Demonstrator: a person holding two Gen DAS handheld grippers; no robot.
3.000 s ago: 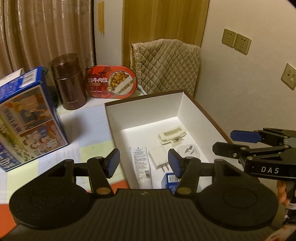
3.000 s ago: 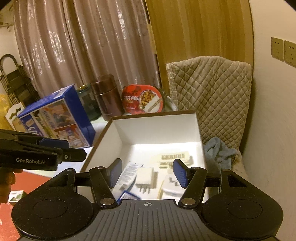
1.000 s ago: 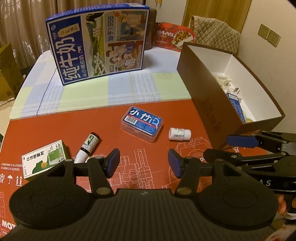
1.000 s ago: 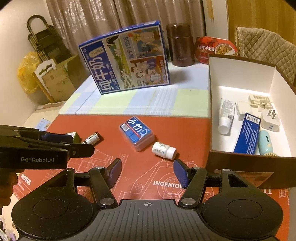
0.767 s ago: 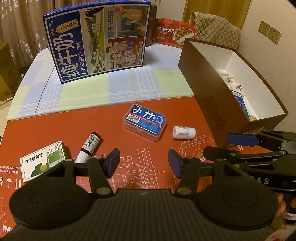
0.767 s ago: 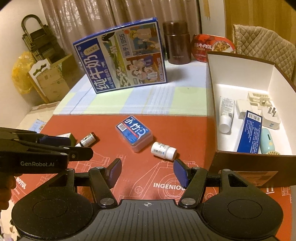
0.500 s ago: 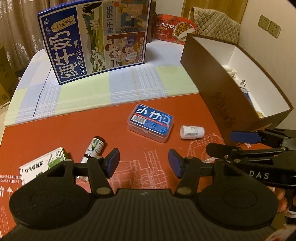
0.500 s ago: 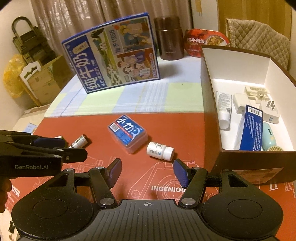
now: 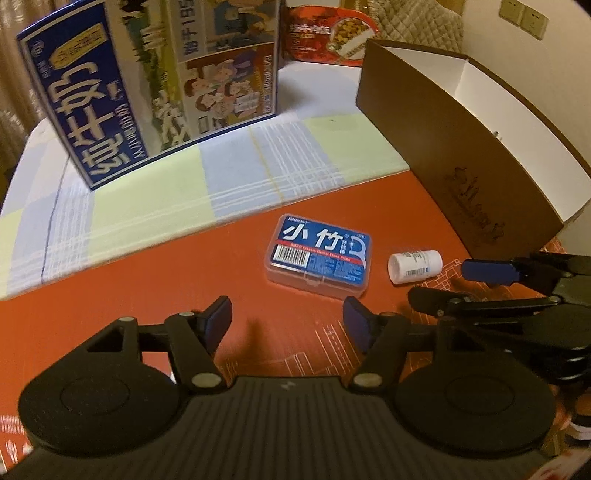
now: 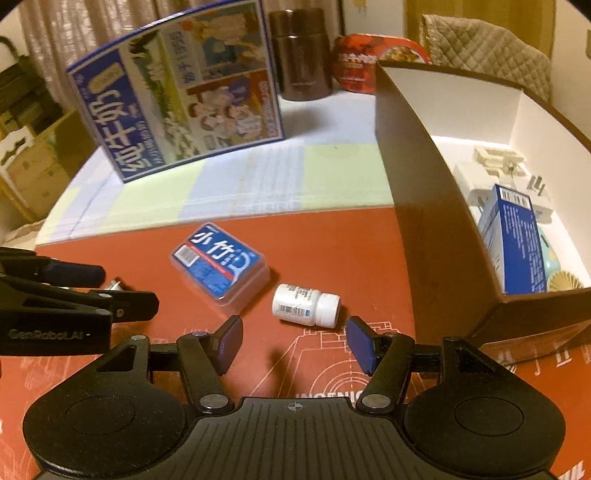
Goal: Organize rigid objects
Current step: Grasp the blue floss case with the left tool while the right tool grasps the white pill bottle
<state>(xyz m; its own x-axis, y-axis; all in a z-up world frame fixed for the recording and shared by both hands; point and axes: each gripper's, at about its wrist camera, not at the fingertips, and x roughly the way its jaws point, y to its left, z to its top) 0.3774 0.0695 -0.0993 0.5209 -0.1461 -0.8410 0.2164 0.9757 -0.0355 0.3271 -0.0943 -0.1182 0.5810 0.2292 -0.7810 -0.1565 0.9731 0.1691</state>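
A clear floss-pick case with a blue label [image 9: 320,255] [image 10: 218,264] lies on the red mat. A small white pill bottle [image 9: 415,266] [image 10: 306,305] lies on its side just right of it. My left gripper [image 9: 287,325] is open and empty, low over the mat just in front of the case. My right gripper [image 10: 294,345] is open and empty, right in front of the bottle. The brown box with a white inside [image 9: 443,147] [image 10: 417,206] stands at the right and holds a blue carton [image 10: 517,240] and white plugs.
A big blue milk carton box [image 9: 147,85] [image 10: 177,92] stands at the back left on the checked cloth. A brown jar [image 10: 301,55] and a red food tin [image 9: 328,33] stand behind. A small bottle cap [image 10: 114,285] shows behind the left gripper.
Both grippers have moved forward and lower toward the mat. The floss case and the pill bottle are now much closer. Both grippers stay open.
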